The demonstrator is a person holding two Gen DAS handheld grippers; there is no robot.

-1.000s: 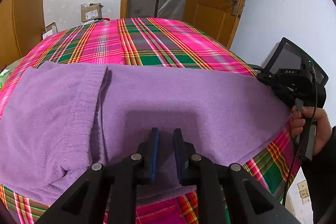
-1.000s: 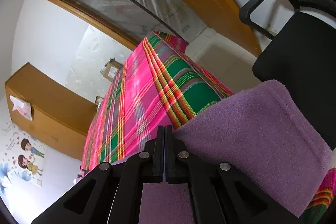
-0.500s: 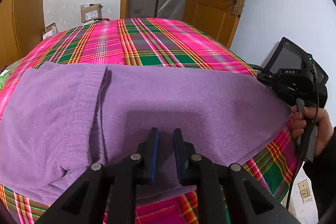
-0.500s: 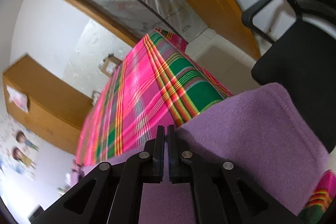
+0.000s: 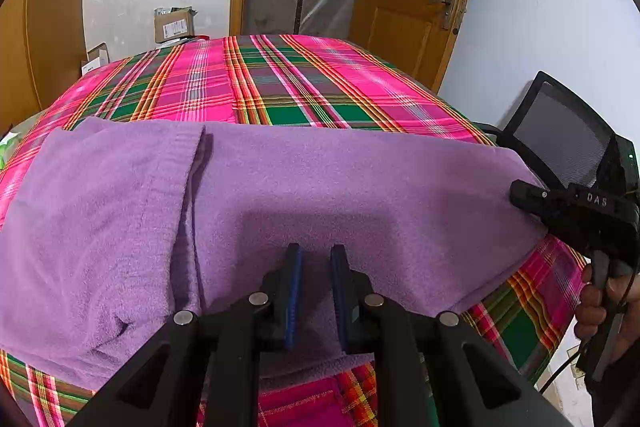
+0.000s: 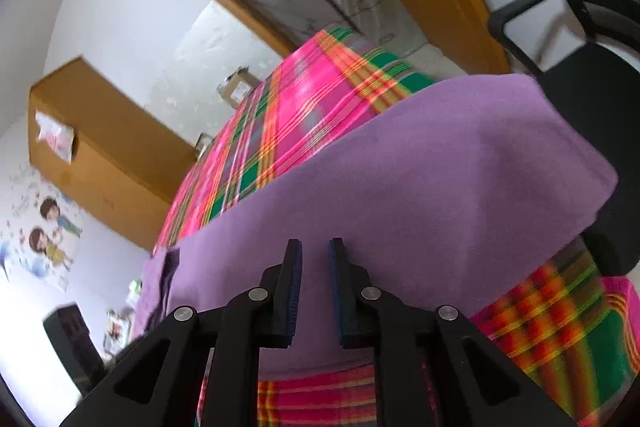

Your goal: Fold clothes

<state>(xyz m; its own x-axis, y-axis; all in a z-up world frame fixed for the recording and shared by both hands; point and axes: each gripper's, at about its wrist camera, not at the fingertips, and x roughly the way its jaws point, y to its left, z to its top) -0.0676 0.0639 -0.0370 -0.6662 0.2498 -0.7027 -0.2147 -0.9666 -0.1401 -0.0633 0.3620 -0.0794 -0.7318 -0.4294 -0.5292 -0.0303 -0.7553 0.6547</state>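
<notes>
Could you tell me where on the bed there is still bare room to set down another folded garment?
The far half of the plaid bedspread is free, between the purple garment's far edge and the bed's far edge. The near half is taken: the garment spans it side to side, with both claws over its near edge.

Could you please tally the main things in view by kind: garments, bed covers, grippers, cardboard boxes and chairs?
Purple garment: 1
Plaid bed cover: 1
Grippers: 2, left gripper, right gripper
Cardboard boxes: 2
Black chair: 1
Total: 7
</notes>
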